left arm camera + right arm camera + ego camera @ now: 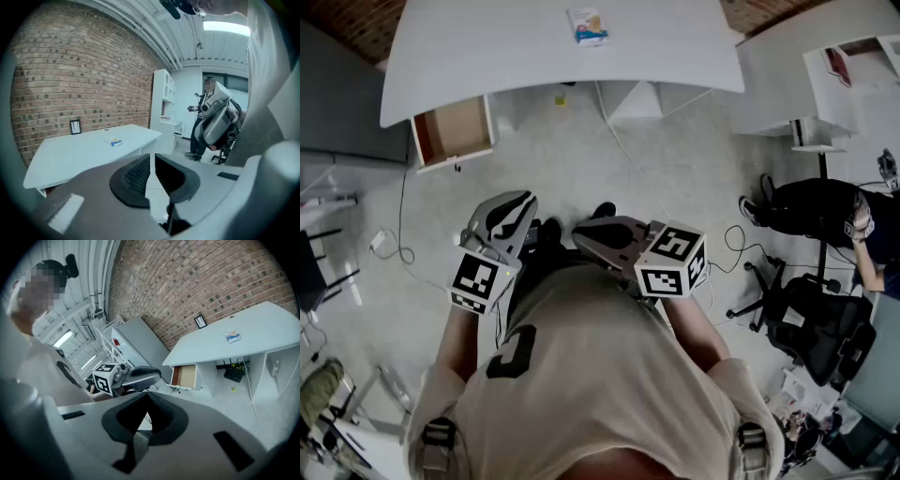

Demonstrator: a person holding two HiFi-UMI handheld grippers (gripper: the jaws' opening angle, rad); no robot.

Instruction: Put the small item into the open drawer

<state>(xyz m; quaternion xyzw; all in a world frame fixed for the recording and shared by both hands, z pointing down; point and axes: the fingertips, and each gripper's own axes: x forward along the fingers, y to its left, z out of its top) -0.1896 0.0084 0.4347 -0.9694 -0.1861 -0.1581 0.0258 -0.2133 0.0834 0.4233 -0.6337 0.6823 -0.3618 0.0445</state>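
Observation:
The small item, a flat white packet with coloured print, lies on the white desk near its far edge. It also shows in the left gripper view and the right gripper view. The open drawer hangs under the desk's left end, its wooden inside bare. Both grippers are held close to the person's body, well short of the desk. My left gripper has its pads a narrow slit apart with nothing between them. My right gripper is shut and empty, its tips touching.
A cable runs over the floor from the desk toward me. Black office chairs and another person are at the right, by a white shelf unit. A black router sits under the desk. A grey cabinet stands left of the drawer.

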